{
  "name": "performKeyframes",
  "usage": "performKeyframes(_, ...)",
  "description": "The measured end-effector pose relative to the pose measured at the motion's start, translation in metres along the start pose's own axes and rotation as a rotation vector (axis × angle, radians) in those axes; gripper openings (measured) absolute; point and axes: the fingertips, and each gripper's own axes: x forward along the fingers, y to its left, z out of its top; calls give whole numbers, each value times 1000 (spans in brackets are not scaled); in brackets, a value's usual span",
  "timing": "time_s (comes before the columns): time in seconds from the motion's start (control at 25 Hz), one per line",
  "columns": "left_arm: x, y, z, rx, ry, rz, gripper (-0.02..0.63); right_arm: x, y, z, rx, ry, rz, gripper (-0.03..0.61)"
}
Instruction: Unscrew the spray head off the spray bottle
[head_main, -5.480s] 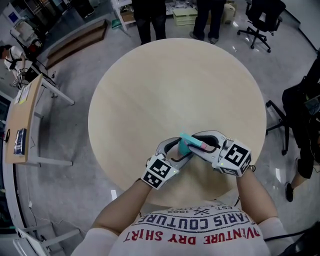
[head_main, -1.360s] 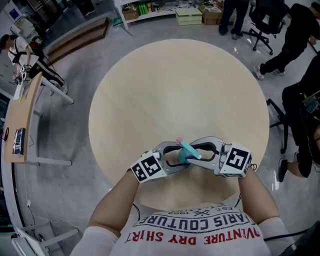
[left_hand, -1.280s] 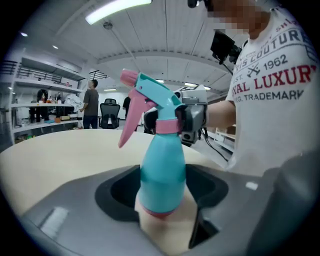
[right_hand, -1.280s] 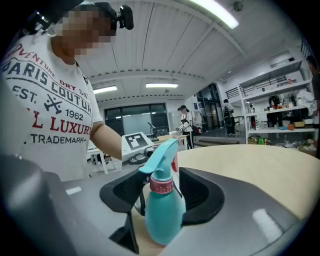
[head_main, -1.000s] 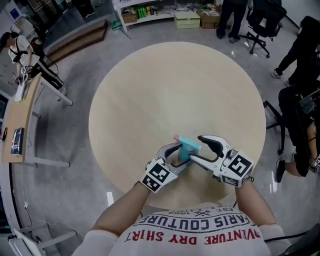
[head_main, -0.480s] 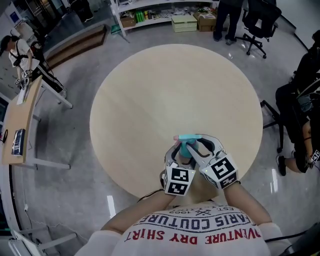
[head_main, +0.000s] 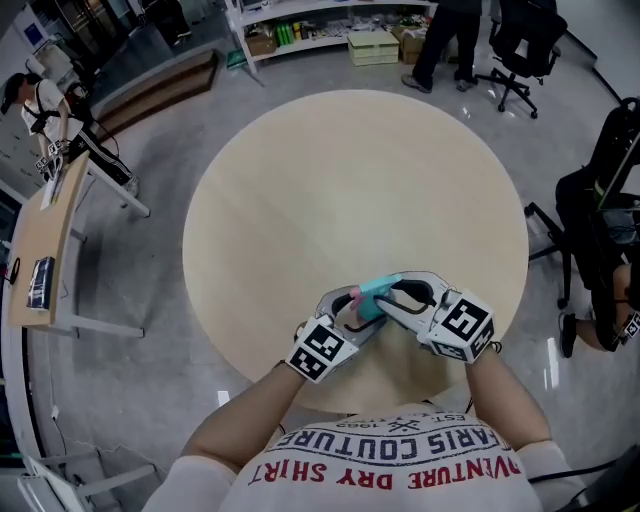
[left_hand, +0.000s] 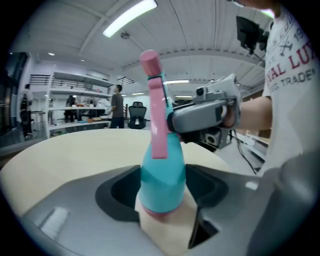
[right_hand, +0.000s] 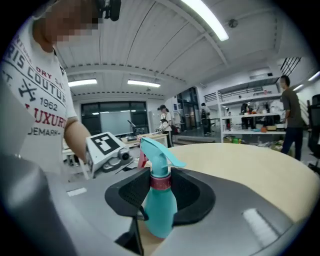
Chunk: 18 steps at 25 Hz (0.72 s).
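Note:
A teal spray bottle (head_main: 371, 294) stands near the front edge of the round table (head_main: 350, 170), between both hands. My left gripper (head_main: 350, 310) is shut on the bottle's teal body (left_hand: 162, 172), which fills the gap between its jaws. A pink trigger (left_hand: 159, 125) hangs down the neck. My right gripper (head_main: 397, 294) comes in from the right; its jaws have just been closing and now press the red-pink collar (right_hand: 160, 183) under the teal spray head (right_hand: 156, 152). The left gripper's marker cube (right_hand: 104, 144) shows behind the bottle.
The bottle is the only thing on the table. Around it on the grey floor are office chairs (head_main: 520, 35), a narrow wooden desk (head_main: 40, 230) at the left, shelves with boxes (head_main: 370, 40) at the back and people walking.
The right gripper's jaws, spread wide beside the spray head a second ago, have closed on the bottle's neck. Both hands swung close together and then apart again. The bottle stayed put.

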Motion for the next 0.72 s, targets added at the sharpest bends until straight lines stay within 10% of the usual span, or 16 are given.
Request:
performKeyframes(0.24,-10,1,-5,116,11,-230,279,-2,7,9,-7,-18,235,126)
performKeyframes(0.72,-29,6,-16,100,9,-145,281,-15,19,67,104,-238,154,126)
